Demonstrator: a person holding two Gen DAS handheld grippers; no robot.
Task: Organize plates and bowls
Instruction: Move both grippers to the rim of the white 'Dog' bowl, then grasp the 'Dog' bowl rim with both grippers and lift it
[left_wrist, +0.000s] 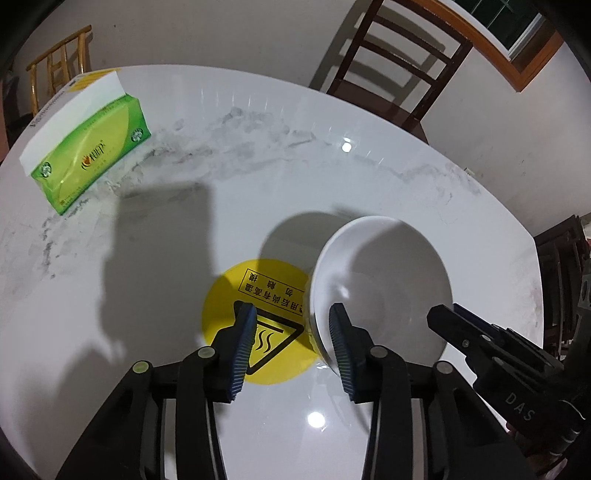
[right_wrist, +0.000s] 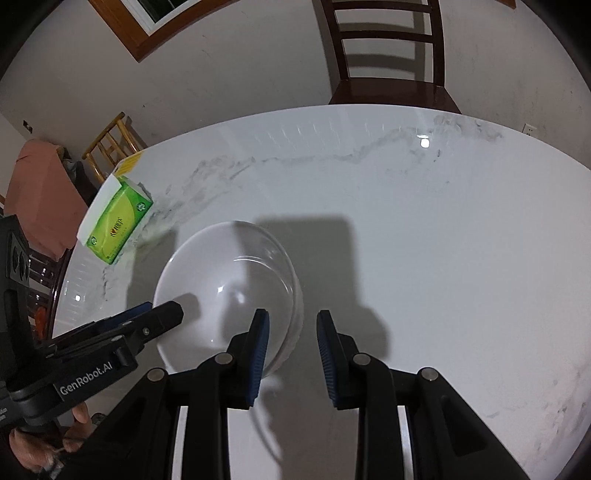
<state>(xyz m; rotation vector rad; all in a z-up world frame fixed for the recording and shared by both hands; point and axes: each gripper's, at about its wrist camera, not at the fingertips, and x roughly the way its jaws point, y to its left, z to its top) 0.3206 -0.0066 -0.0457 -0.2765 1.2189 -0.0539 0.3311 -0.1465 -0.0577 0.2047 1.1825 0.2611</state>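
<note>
Bowl (left_wrist: 384, 280), plain white and upright, sits on a glossy white marble-look table (left_wrist: 258, 155) veined in grey, partly over a round yellow warning sticker (left_wrist: 255, 295) printed in black. The left gripper (left_wrist: 293, 328) straddles the bowl's near left rim, one finger (left_wrist: 341, 332) inside the bowl and the other outside over the sticker; its jaws stand partly open and do not press the wall. The right gripper (right_wrist: 291, 332) straddles the opposite rim the same way, its jaws narrowly parted with no visible squeeze on the wall. A green tissue box (left_wrist: 88, 155) lies well apart near the table's far left edge. Beyond the table stand a dark wooden chair (left_wrist: 391, 70), a bamboo chair (left_wrist: 61, 59), a pale wall and a wood-framed window (right_wrist: 147, 22). Ceiling lights glint on the tabletop.
</note>
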